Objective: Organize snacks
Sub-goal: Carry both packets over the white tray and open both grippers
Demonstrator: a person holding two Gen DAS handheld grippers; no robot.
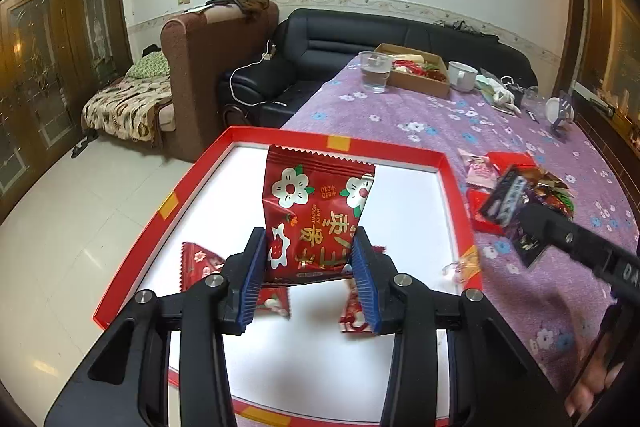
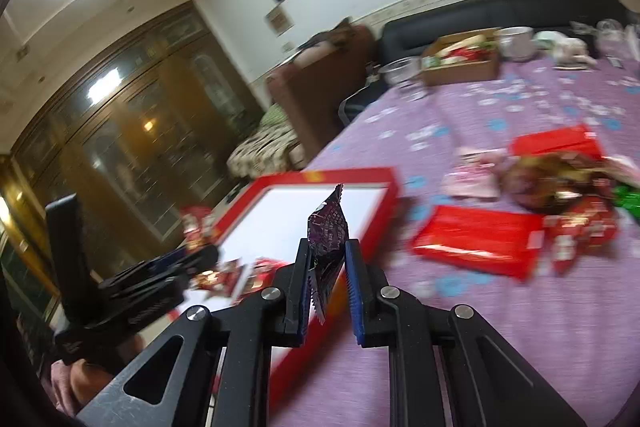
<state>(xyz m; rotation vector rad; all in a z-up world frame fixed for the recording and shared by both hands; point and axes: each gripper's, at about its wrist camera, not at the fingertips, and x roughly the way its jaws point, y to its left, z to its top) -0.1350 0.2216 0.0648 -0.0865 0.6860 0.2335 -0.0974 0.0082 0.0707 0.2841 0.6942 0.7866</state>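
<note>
1. Left wrist: I see a table under a purple floral cloth [image 1: 460, 123], black sofa [image 1: 360, 35] and wooden cabinets behind. My left gripper [image 1: 310, 267] is clamped on a red flower-print snack packet [image 1: 316, 211], upright, long axis vertical, serrated edge up, held over the red-rimmed white tray [image 1: 192, 183]. A few small red packets [image 1: 196, 259] lie in the tray. Cardboard box [image 1: 416, 75] of snacks at the far end, beside a clear cup [image 1: 374, 71].
2. Right wrist, blurred: my right gripper [image 2: 327, 279] is pinched on a purple packet [image 2: 326, 239], standing on edge, tip up, over the tray's near corner. A loose snack pile [image 2: 560, 187] and flat red pack [image 2: 476, 239] lie on the cloth beside the tray.
</note>
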